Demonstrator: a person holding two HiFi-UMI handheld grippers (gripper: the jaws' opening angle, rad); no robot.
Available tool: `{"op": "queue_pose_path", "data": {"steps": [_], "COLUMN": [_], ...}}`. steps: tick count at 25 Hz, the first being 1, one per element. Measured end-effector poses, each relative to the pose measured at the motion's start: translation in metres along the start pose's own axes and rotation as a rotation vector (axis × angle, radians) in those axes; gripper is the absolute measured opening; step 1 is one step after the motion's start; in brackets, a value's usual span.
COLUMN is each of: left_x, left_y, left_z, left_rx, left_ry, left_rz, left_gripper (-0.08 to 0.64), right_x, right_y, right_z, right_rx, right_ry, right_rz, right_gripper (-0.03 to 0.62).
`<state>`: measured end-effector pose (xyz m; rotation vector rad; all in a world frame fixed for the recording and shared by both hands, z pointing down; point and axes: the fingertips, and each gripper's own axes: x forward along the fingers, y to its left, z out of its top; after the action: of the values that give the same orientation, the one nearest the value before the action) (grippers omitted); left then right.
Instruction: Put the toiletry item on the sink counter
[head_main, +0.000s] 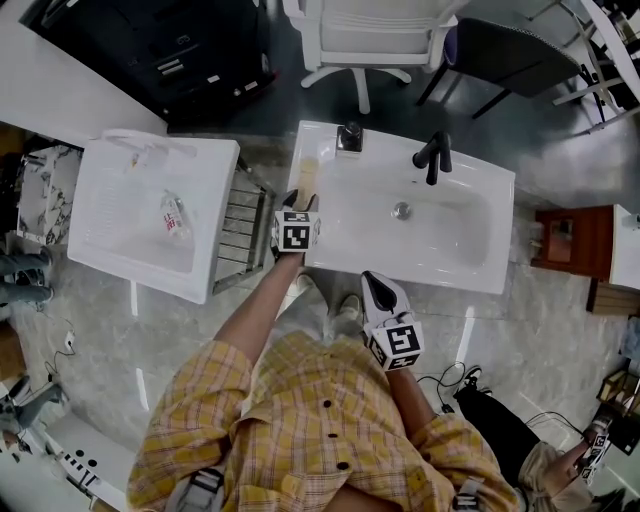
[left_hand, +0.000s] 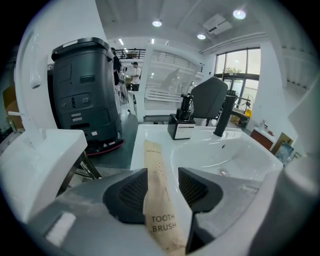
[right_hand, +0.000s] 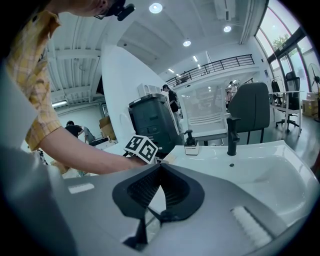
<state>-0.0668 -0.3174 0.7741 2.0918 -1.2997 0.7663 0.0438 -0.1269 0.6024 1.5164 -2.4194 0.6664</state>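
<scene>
Left basin (head_main: 100, 180) holds 1 clear sachet (head_main: 174, 216). Left gripper (left_hand: 163, 181) jaws spread; toothbrush packet (left_hand: 152, 155) lies between them, flat on sink counter (head_main: 325, 150) beside the bowl. Right gripper (right_hand: 159, 170) pressed together, empty.

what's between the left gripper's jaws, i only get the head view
Observer: A paper packet printed TOOTH BRUSH, seen in the left gripper view.
Operator: is it gripped
Observer: No. The left gripper has its jaws apart, and a gap shows beside the packet.
Operator: how about the right gripper
Observer: The right gripper has its jaws together, with nothing between them.
</scene>
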Motion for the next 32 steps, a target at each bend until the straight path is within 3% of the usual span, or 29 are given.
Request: {"op": "queue_pose_path", "data": {"steps": [32], "left_x": [-0.126], "left_y": [-0.038], "left_z": [0.045], "left_rx": [0.002], "left_ry": [-0.249], "left_rz": [-0.007], "left_gripper": [0.155], "right_x": [-0.03], "right_y": [0.008], "right_z": [0.025], "right_rx": [-0.049], "right_ry": [-0.088], "right_rz": [0.035], "right_gripper": [0.0]}}
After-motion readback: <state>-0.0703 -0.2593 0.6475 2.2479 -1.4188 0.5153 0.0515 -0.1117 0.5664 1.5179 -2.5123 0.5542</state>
